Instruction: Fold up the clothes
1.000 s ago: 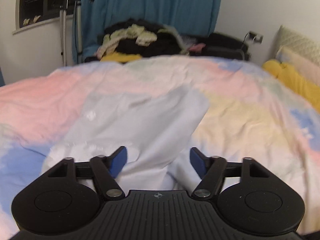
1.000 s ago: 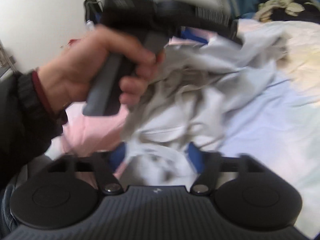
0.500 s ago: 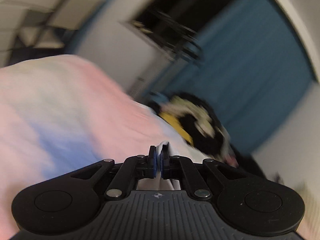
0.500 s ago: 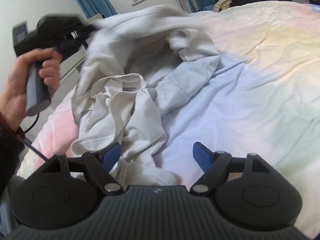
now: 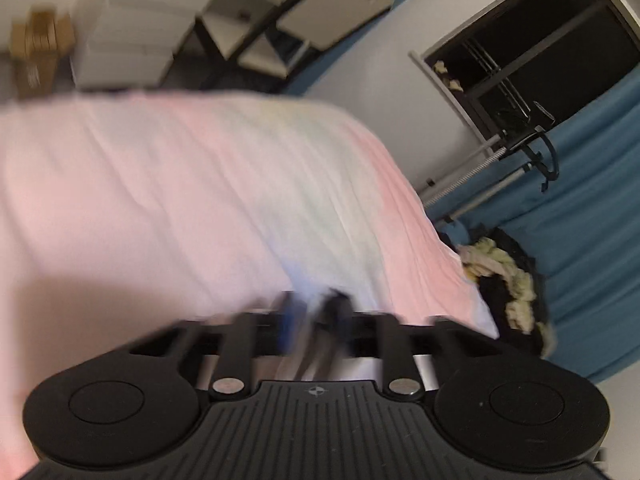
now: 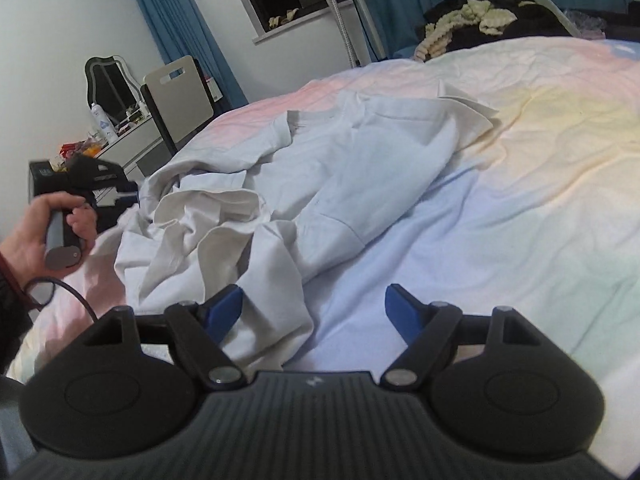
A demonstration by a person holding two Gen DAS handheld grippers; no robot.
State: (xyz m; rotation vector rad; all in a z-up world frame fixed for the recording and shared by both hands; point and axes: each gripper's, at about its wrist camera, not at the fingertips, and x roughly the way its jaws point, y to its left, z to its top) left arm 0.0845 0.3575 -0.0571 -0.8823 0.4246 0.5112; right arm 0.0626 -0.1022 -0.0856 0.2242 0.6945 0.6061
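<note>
A white garment (image 6: 340, 168) lies crumpled across the pastel bed cover (image 6: 520, 200). My right gripper (image 6: 312, 308) is open and low over the bed. The garment's near hem lies between its blue pads (image 6: 224, 308) without being pinched. A hand (image 6: 32, 236) holds my left gripper (image 6: 128, 196) at the garment's left edge. In the left wrist view the left gripper (image 5: 314, 312) is blurred and rolled over the pink part of the cover (image 5: 160, 200). Its jaws are opening, with a gap between them and only a pale streak of cloth below.
A heap of dark and cream clothes (image 6: 480, 16) sits at the bed's far end, also visible in the left wrist view (image 5: 508, 280). Blue curtains (image 5: 580, 240), a metal stand (image 6: 340, 12), a chair (image 6: 180, 96) and a dresser with a mirror (image 6: 108, 88) line the left side.
The left gripper shut on the garment, swung left while rolling, and its jaws have now parted. The lifted garment has dropped into a crumpled heap. The right gripper barely moved.
</note>
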